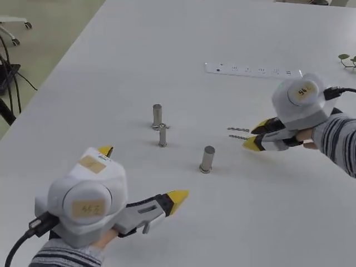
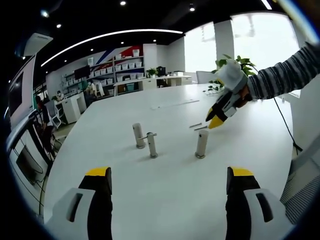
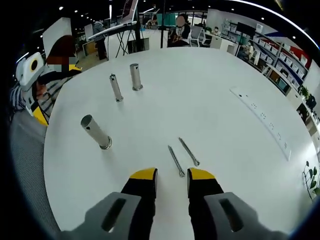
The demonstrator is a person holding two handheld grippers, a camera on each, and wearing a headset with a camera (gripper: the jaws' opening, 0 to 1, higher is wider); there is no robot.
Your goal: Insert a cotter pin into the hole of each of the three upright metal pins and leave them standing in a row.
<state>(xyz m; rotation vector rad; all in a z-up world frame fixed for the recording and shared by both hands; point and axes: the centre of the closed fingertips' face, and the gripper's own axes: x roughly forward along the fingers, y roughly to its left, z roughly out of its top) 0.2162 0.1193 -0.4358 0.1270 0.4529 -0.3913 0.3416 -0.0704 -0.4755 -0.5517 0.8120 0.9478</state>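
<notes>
Three upright metal pins stand mid-table: a far pin (image 1: pixel 157 115), a middle pin (image 1: pixel 162 135) with a thin cross piece through its top, and a nearer pin (image 1: pixel 207 159). They also appear in the left gripper view (image 2: pixel 138 135) (image 2: pixel 151 145) (image 2: pixel 201 143). Two loose cotter pins (image 1: pixel 238 133) lie flat, side by side, right of the metal pins. My right gripper (image 1: pixel 254 136) sits just behind them, jaws slightly apart and holding nothing; in its own view the cotter pins (image 3: pixel 176 161) (image 3: pixel 189 151) lie just beyond its fingertips. My left gripper (image 1: pixel 142 173) is wide open at the near left, short of the pins.
A white power strip (image 1: pixel 253 70) lies across the far side of the white table (image 1: pixel 111 72). A small plant (image 1: pixel 347 60) stands at the far right edge. The table's left edge drops to the floor, where chair legs and cables are visible.
</notes>
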